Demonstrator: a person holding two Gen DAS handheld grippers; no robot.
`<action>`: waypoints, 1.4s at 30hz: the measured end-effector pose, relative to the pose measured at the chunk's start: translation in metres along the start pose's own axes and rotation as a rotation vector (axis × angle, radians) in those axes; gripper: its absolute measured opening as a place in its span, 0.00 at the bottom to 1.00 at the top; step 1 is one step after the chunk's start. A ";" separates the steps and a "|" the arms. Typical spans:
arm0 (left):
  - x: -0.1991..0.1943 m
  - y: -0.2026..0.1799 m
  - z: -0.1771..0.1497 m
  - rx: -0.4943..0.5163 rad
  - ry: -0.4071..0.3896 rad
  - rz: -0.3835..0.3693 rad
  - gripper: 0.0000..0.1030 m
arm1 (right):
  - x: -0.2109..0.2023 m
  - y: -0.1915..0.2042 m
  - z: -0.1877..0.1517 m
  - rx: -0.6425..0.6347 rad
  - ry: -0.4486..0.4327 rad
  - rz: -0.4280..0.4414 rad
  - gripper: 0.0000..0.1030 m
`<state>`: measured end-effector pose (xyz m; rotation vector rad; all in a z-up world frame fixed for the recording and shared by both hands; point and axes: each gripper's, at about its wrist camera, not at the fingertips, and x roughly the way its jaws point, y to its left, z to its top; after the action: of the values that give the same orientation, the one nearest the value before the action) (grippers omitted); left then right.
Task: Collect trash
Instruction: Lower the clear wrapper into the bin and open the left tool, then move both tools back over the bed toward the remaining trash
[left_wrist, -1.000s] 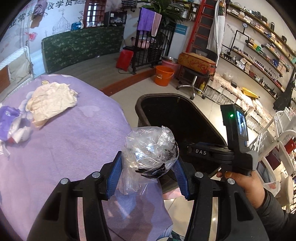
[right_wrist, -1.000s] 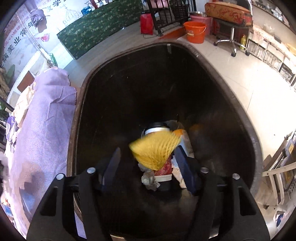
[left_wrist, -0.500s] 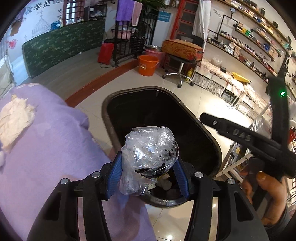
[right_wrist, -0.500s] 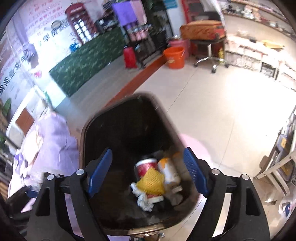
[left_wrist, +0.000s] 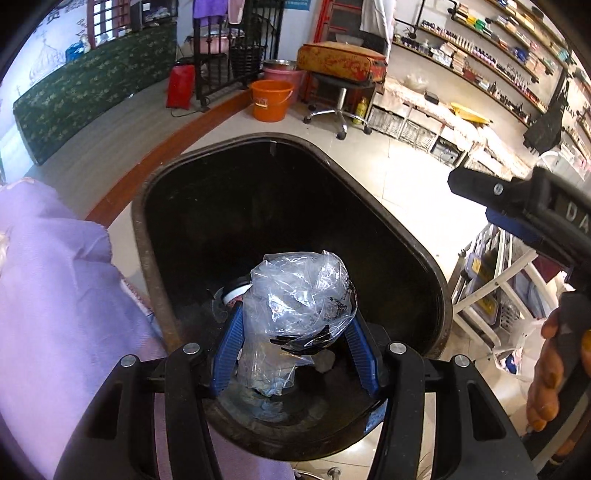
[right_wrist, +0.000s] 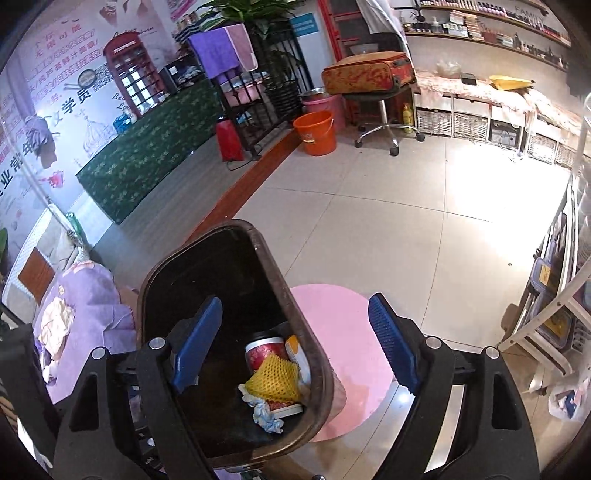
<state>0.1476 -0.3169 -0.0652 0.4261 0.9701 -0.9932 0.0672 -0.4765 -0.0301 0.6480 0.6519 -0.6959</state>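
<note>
Above the black trash bin that fills the centre of the left-wrist view, your left tongs stay clenched on a crumpled clear plastic bag, held over the bin's near end. Let go too near the lower rim and so light a bag could catch there, or drift onto the purple-covered bed at left. In the right-wrist view your right tongs hang released and empty over the bin's right rim; below, a red cup, yellow foam net and crumpled tissue already lie inside.
</note>
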 end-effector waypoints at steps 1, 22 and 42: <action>0.003 -0.002 0.000 0.009 0.004 0.001 0.52 | 0.000 -0.002 0.000 0.007 0.000 -0.001 0.79; -0.028 0.000 -0.009 -0.015 -0.098 -0.003 0.91 | 0.003 -0.002 0.000 0.017 -0.007 -0.009 0.87; -0.110 0.077 -0.073 -0.214 -0.235 0.241 0.94 | 0.011 0.120 -0.041 -0.232 0.110 0.292 0.90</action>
<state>0.1565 -0.1712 -0.0200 0.2344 0.7818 -0.6954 0.1499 -0.3800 -0.0264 0.5540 0.7097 -0.3096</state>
